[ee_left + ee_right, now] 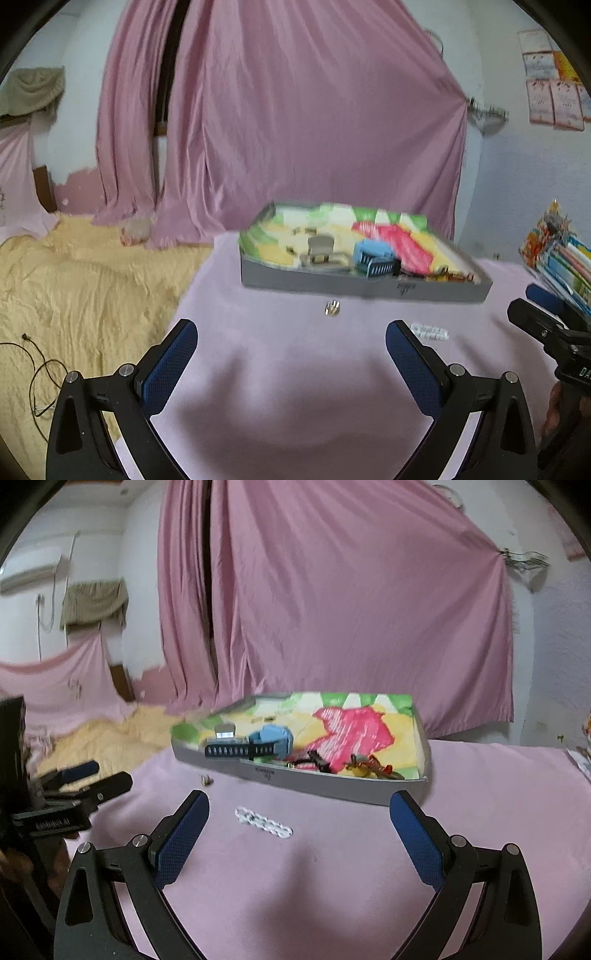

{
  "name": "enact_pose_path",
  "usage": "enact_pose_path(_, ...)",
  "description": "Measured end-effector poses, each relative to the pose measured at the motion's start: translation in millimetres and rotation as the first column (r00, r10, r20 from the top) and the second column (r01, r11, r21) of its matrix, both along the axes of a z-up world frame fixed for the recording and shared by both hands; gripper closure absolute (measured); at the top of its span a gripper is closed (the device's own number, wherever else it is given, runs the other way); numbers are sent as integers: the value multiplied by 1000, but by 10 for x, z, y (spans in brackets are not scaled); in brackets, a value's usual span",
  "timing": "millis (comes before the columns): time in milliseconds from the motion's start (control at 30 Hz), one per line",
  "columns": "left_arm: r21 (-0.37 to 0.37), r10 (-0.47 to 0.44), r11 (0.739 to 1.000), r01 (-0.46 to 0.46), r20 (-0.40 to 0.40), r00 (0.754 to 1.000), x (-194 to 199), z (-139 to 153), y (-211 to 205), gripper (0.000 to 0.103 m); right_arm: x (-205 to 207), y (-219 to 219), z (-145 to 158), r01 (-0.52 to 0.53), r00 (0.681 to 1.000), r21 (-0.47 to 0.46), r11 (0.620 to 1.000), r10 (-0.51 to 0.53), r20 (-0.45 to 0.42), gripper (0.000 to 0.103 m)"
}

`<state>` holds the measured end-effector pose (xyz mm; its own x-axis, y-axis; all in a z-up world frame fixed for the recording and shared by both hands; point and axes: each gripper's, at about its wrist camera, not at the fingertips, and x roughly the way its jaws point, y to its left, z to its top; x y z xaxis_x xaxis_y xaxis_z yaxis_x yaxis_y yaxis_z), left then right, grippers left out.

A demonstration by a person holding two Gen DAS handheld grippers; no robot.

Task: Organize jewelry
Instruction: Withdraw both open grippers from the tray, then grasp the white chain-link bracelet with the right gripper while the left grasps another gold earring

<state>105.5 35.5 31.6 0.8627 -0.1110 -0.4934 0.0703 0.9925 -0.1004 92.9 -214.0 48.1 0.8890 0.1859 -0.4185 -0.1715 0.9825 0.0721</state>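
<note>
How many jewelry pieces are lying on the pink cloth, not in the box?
2. A small ring sits just before the box; a white bracelet lies nearer the right tool. Tiny pieces could be blurred.

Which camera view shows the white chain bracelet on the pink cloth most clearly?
The right wrist view: the white chain bracelet lies fully visible between the open fingers. In the left wrist view the bracelet is blurred and partly hidden behind the gripper's right finger.

Bare cloth (295, 886) before tray (332, 786)
</note>
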Motion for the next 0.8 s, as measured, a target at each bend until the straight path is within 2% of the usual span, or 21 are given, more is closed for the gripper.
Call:
enact_pose_path(167, -25, -4, 1000, 3, -66, 998, 122, -54, 84, 1, 190, 12, -39, -57, 992, -56, 997, 51, -112, 7)
enact_pose_path(333, 15, 5, 1000, -3, -120, 993, 252, -112, 49, 1, 402, 35, -146, -82, 973, -69, 994, 64, -222, 7)
enact_pose_path(433, 29, -3, 1000, 8, -143, 990, 315, -134, 18, 1, 524, 61, -190, -132, 951, -43, 990, 114, -288, 7)
enact_pose_path(533, 35, -11, 999, 17, -162, 987, 373, -135, 2, 1, 601, 124, -219, -173, 933, -58, 983, 144, -329, 8)
enact_pose_path(567, 36, -14, 999, 20, -166, 986, 389, -133, -4, 1, 613, 149, -218, -185, 930, -66, 981, 153, -334, 13)
enact_pose_path(600, 36, -19, 999, 25, -169, 985, 408, -131, -9, 1, 630, 185, -220, -204, 925, -84, 975, 164, -342, 25)
enact_pose_path(667, 34, -33, 999, 40, -173, 984, 441, -127, -23, 1, 666, 224, -223, -229, 915, -100, 968, 180, -361, 40)
enact_pose_path(733, 34, -56, 997, 63, -178, 983, 474, -125, -52, 1, 708, 253, -239, -254, 903, -100, 962, 198, -382, 44)
enact_pose_path(800, 37, -76, 996, 84, -185, 980, 510, -129, -84, 10, 732, 298, -256, -288, 892, -103, 952, 227, -392, 51)
